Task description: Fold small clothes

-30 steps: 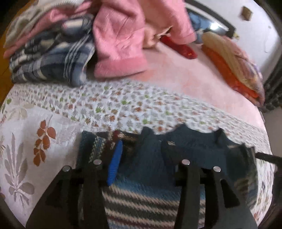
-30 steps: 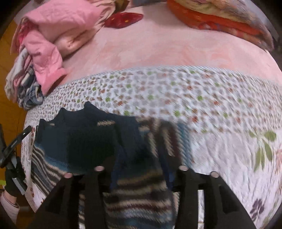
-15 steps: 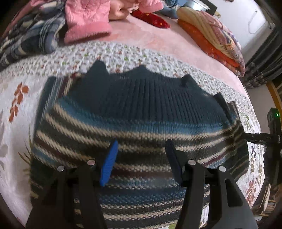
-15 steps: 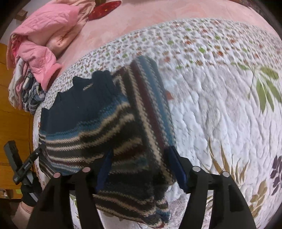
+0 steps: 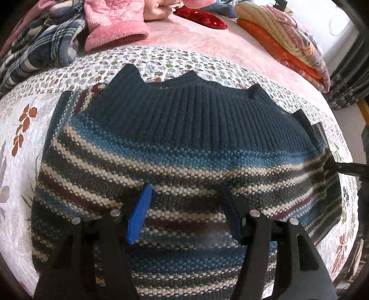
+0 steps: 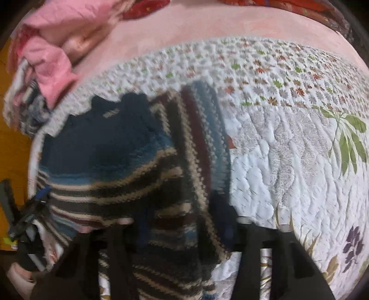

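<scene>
Sweater (image 5: 184, 147) spread flat on quilt (image 5: 161, 62), near the quilt's front edge — dark ribbed hem with scalloped points toward the far edge, striped body toward the cameras. One striped sleeve (image 6: 203, 129) folded lengthwise over the sweater's right side, running toward the far edge.

Left gripper (image 5: 184, 212): fingers apart, above the striped body at the near edge; nothing between them but the knit below. Contact with the fabric cannot be told.

Right gripper (image 6: 182, 221): view blurred; fingers apart, straddling the folded sleeve at the sweater's near right corner. Clamping not evident; touch cannot be told.

Quilt: white, small flower print along the far band, large leaf motifs toward the near corners. Lying on a pink bedsheet (image 5: 207, 37).

Far left corner of bed: pile of clothes — pink garment (image 5: 115, 32) over plaid cloth (image 5: 41, 48). Far right: folded blankets (image 5: 288, 39), orange beneath. Red item (image 5: 203, 19) between pile and blankets.
</scene>
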